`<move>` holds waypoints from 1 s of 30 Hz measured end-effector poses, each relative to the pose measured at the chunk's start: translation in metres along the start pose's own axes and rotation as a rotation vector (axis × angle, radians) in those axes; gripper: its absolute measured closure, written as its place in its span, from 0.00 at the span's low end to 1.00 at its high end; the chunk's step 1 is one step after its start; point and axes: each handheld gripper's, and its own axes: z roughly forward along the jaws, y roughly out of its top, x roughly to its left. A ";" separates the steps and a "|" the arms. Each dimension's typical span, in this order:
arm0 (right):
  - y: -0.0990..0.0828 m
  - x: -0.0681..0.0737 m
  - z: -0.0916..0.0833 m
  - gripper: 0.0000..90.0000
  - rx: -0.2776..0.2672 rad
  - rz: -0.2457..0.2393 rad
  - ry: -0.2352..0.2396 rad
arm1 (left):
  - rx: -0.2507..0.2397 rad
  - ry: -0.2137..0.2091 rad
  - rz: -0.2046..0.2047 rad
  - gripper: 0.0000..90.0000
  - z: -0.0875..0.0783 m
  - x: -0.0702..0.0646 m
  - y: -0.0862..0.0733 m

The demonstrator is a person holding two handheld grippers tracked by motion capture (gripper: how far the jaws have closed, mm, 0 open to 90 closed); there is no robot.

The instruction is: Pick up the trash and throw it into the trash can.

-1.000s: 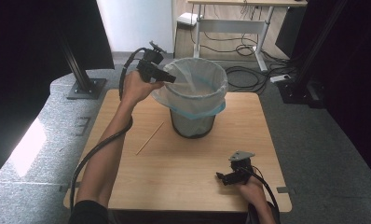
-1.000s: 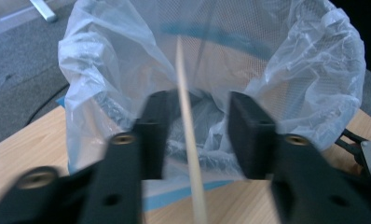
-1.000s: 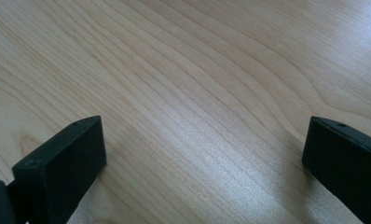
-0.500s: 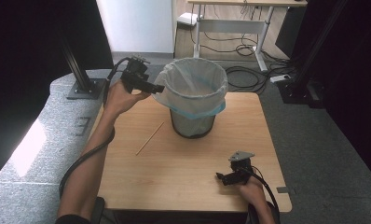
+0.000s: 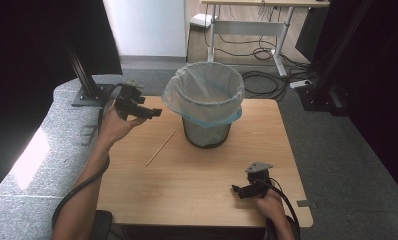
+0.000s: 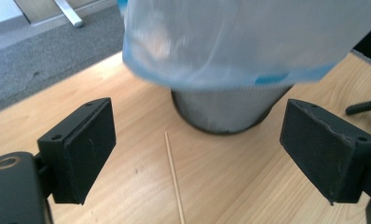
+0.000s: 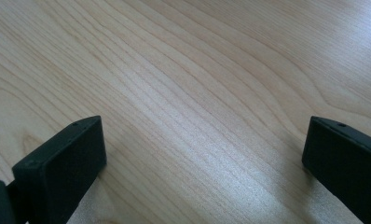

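Note:
A wire-mesh bin [image 5: 207, 134] with a clear plastic liner [image 5: 203, 90] stands at the back middle of the wooden table [image 5: 197, 200]. A thin wooden stick [image 5: 160, 148] lies flat on the table to its left. My left gripper [image 5: 154, 112] hovers left of the bin, pointing toward it. Its jaws have just been opening and stand open with nothing between them. In the left gripper view the stick [image 6: 174, 182] lies below the gripper [image 6: 197, 154], with the bin [image 6: 230, 109] and liner [image 6: 249, 42] beyond. My right gripper [image 5: 235, 190] rests open near the front right, over bare wood [image 7: 202, 168].
A black stand's base [image 5: 87, 95] sits on the grey ledge off the table's back left corner. Behind the table are a desk frame [image 5: 282, 27] and cables [image 5: 259, 82] on the floor. Another black stand [image 5: 322, 95] is at the back right.
My left hand has drawn away from the bin's rim, moving left and down, and its jaws have widened. The right hand has kept still.

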 end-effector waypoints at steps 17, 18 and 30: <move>0.000 0.000 0.000 0.00 0.000 0.001 -0.001 | 0.025 0.025 -0.047 0.15 0.046 0.006 -0.097; 0.000 0.000 0.000 0.00 0.000 0.001 0.000 | 0.027 0.025 -0.049 0.15 0.049 0.006 -0.102; 0.000 0.000 0.000 0.00 -0.002 0.002 -0.001 | 0.073 0.039 -0.072 0.18 0.082 -0.001 -0.154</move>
